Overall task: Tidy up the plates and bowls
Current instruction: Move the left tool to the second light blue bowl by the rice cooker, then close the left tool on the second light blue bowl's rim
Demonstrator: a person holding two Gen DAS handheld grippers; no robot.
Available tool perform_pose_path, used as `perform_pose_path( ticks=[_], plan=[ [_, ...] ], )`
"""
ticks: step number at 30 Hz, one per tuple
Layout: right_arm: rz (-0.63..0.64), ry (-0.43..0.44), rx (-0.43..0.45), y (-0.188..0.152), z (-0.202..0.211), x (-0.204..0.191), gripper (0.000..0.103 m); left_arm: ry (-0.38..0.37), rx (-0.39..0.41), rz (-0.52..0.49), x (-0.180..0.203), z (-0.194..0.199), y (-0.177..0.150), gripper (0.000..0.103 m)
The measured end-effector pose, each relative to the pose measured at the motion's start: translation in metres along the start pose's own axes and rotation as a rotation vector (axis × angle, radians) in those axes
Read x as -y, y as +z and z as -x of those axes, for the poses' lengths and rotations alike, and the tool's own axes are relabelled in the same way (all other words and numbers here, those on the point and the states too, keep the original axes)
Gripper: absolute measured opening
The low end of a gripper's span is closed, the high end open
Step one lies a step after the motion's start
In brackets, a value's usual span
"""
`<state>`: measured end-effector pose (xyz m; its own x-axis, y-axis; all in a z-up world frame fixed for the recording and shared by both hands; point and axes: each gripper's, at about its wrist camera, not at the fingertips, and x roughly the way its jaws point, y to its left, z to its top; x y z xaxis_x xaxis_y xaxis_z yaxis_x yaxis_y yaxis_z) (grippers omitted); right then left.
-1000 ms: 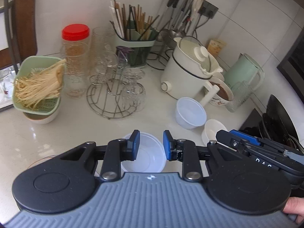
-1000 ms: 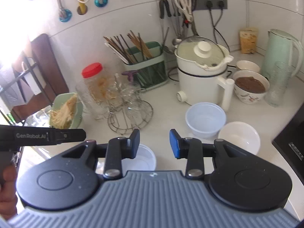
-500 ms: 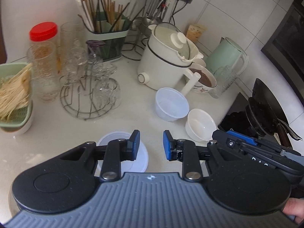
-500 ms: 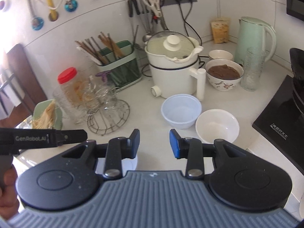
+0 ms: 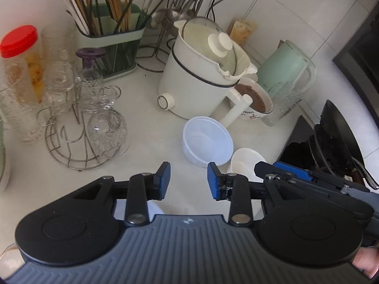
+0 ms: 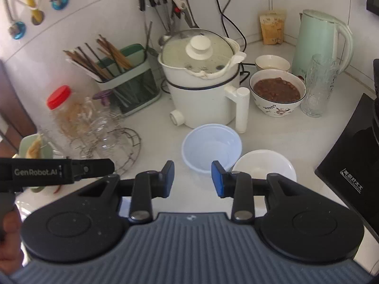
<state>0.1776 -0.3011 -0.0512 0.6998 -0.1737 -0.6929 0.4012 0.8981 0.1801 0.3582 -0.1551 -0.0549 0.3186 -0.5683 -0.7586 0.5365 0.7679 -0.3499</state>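
A pale blue plastic bowl (image 5: 207, 142) (image 6: 212, 151) stands empty on the white counter, in front of the electric pot. A white bowl (image 5: 246, 163) (image 6: 264, 165) sits just to its right, touching or nearly touching it. My left gripper (image 5: 188, 181) hovers short of the blue bowl; its jaws are opening and nothing is between them. My right gripper (image 6: 193, 178) is open and empty, aimed at the near rim of the blue bowl. A clear plastic bowl (image 5: 154, 209) peeks out from under my left gripper's left finger, mostly hidden.
Behind the bowls stand a white electric pot (image 6: 203, 94), a bowl of brown food (image 6: 277, 92), a green kettle (image 6: 319, 42) and a tall glass (image 6: 319, 87). A wire rack of glasses (image 5: 87, 123) and a chopstick holder (image 5: 111, 47) are at the left. A black stove (image 6: 350, 177) borders the right.
Both grippers have moved right and nearer to the blue and white bowls. The clear bowl that lay ahead of the left fingers has slipped under the gripper. The left jaws have widened a little.
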Motion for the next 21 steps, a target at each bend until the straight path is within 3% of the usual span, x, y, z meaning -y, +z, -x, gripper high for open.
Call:
perform_pose_path(
  ticks=[12, 21],
  plan=[
    [0.019, -0.030, -0.065, 0.037, -0.070, 0.029, 0.037, -0.001, -0.099, 0.036, 0.004, -0.084, 0.030, 0.041],
    [0.039, -0.053, -0.123, 0.043, -0.130, 0.045, 0.036, -0.002, -0.167, 0.044, 0.003, -0.149, 0.044, 0.040]
  ],
)
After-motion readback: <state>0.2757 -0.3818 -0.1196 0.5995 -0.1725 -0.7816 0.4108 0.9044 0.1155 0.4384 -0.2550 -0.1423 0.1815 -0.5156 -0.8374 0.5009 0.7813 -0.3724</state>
